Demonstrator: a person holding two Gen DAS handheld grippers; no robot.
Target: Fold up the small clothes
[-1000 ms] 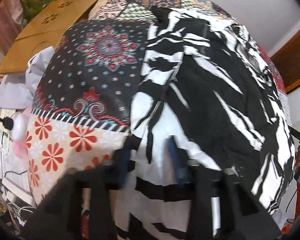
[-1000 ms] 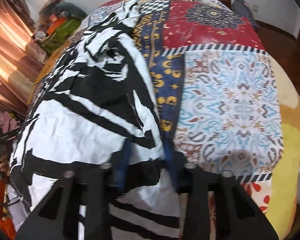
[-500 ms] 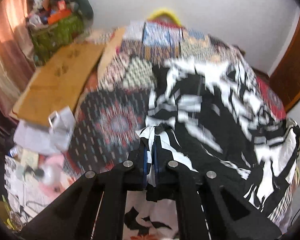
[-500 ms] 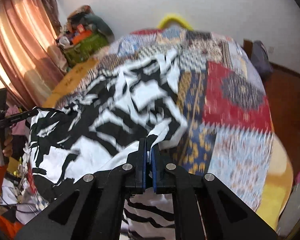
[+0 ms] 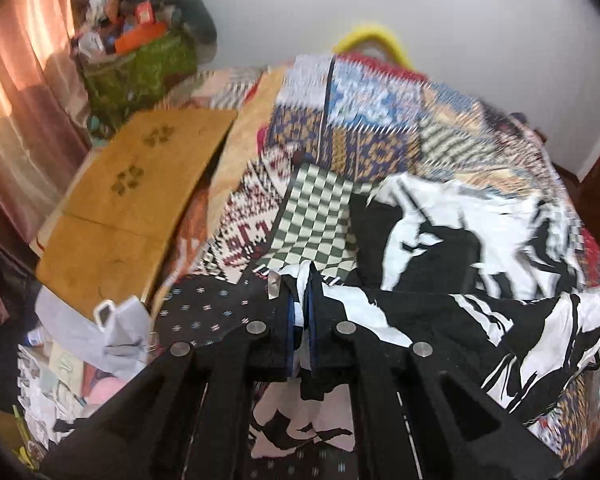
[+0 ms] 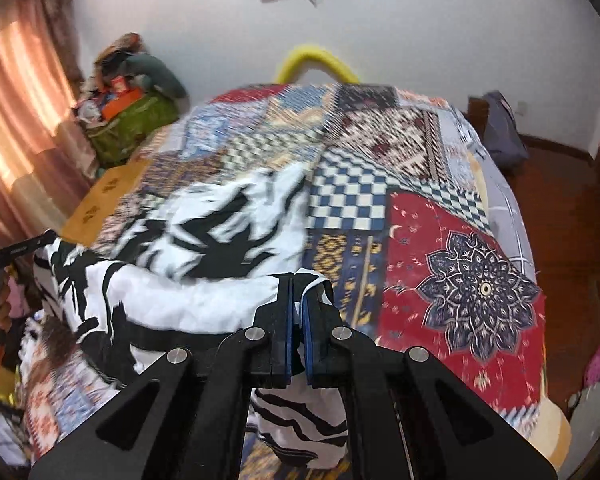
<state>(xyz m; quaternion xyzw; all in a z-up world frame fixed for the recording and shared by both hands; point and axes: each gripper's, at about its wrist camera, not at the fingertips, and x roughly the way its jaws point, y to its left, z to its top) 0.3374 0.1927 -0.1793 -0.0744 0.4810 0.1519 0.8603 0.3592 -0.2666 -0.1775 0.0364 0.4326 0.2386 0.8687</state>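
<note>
A black-and-white zebra-print garment [image 5: 440, 240] lies across a patchwork bedspread [image 5: 364, 120]. My left gripper [image 5: 300, 284] is shut on the garment's near left corner and holds it lifted above the bed. My right gripper [image 6: 298, 284] is shut on the near right corner of the same garment [image 6: 228, 232], also lifted. The near edge hangs stretched between the two grippers; cloth dangles below each. The far part rests on the bedspread [image 6: 480, 280]. The left gripper's frame shows at the right view's left edge [image 6: 4, 252].
A brown cardboard sheet [image 5: 140, 184] lies left of the bed. A green bag piled with items [image 5: 140, 60] stands by pink curtains [image 5: 20, 100]. A white plastic bag [image 5: 116, 320] and clutter lie on the floor at left. A yellow curved headboard tube [image 6: 316, 64] is at the far end.
Both grippers closed on the garment's near corners, then lifted and carried them up and forward over the bed. The cameras now look toward the far wall.
</note>
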